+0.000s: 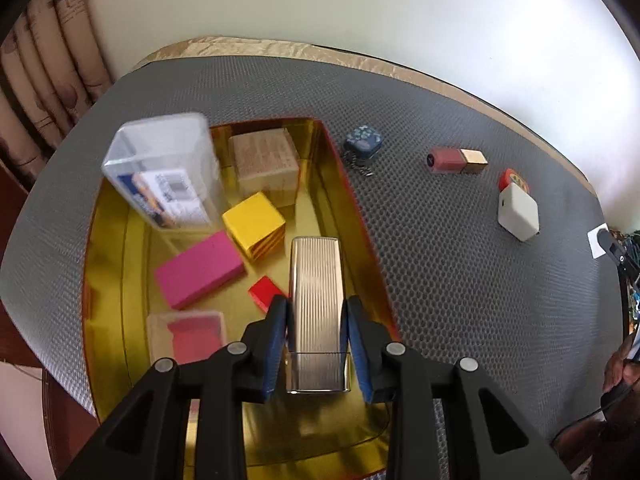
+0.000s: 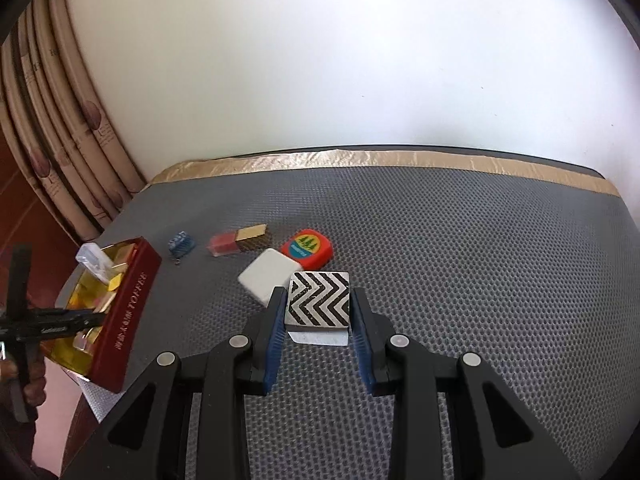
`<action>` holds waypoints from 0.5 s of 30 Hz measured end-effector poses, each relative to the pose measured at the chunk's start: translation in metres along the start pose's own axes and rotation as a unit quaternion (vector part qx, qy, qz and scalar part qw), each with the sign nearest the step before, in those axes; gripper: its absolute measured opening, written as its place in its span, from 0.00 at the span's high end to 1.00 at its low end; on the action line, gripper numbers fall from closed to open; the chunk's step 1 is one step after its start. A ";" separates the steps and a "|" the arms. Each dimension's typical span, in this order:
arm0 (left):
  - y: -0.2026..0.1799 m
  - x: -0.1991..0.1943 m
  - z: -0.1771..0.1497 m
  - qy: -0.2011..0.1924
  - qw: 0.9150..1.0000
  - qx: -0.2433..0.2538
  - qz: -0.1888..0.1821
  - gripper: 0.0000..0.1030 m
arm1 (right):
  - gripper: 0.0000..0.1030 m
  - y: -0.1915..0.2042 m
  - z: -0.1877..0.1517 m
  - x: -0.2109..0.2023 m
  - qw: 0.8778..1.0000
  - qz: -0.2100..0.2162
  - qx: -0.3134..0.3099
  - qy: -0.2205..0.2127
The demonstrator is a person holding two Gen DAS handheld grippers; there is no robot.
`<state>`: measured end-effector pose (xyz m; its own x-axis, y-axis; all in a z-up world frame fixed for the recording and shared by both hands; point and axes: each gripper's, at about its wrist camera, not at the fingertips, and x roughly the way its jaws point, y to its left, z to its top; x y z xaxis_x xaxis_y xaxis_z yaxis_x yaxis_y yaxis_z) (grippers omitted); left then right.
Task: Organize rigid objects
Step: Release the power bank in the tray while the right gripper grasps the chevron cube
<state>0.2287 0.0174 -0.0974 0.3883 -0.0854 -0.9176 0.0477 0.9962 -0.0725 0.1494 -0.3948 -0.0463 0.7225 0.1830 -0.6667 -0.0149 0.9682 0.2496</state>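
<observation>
1. The left gripper [image 1: 316, 322] pinches a ribbed silver case [image 1: 317, 304] by its long sides, both blue pads pressed flat on it, and holds it over the red tin [image 2: 127, 312] near that tin's right wall.
2. The gold-lined tin sits at the mat's left edge. Inside it, toward the far wall, stand a clear plastic box [image 1: 164, 168] with a printed label and a tan printed block [image 1: 266, 164].
3. In the middle of the tin lie a yellow cube [image 1: 254, 224] and a pink block [image 1: 200, 268]; a small red block [image 1: 266, 292] shows just beside the silver case.
4. At the tin's near left corner is a clear case with a pink insert [image 1: 188, 336].
5. The right gripper [image 2: 318, 320] clamps a black-and-white zigzag block [image 2: 319, 298] between its pads, lifted off the grey mat [image 2: 480, 280] near its middle.
6. Just beyond that block lies a white square block [image 2: 269, 276], with an orange tape measure [image 2: 306, 248] touching its far side.
7. Further toward the tin rest a pink-and-gold stick [image 2: 238, 240] and a small blue patterned cube [image 2: 181, 242], apart from each other.
</observation>
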 end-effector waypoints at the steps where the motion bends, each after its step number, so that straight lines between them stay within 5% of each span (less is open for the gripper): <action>1: 0.000 0.000 0.003 -0.001 1.000 -0.001 -0.001 0.70 | 0.72 0.003 0.000 -0.001 1.000 0.001 -0.003 -0.001; 8: 0.005 -0.026 0.011 -0.054 0.998 -0.013 0.002 0.68 | 0.72 0.028 0.000 -0.010 1.000 0.025 -0.013 -0.002; 15: 0.034 -0.060 -0.027 -0.073 0.995 -0.058 0.044 0.64 | 0.72 0.088 0.006 -0.022 0.995 0.097 -0.033 -0.002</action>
<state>0.1825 0.0569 -0.0556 0.5166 0.0087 -0.8562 -0.0949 0.9944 -0.0471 0.1366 -0.3145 -0.0052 0.7049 0.3670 -0.6069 -0.2000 0.9238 0.3264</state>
